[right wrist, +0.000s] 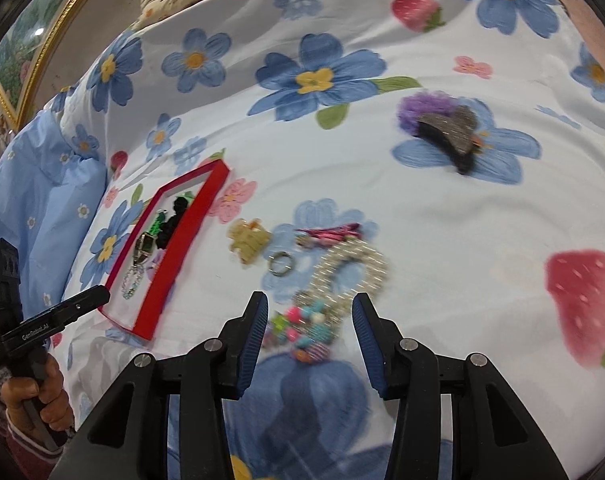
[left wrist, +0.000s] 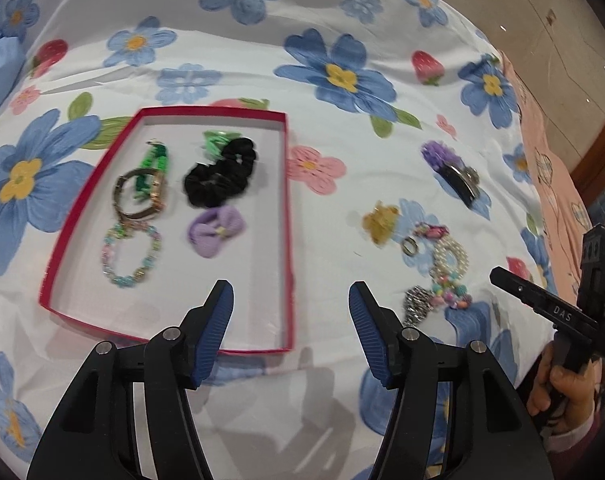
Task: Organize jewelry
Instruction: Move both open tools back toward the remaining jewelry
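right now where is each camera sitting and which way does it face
Left wrist: on the left gripper, looking down over the red tray on the floral bedsheet; the right hand shows at the right edge.
Right wrist: on the right gripper, looking down at the pearl bracelet; the left hand shows at the left edge.
Shared: tray, bedsheet, bracelet, silver ring.

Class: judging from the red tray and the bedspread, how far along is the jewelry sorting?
Done: watch, bead bracelet, scrunchie and lilac bow lie in the red tray. In hand: nothing; both tongs open. Left: ring, pearl strand, yellow clip, purple clip.
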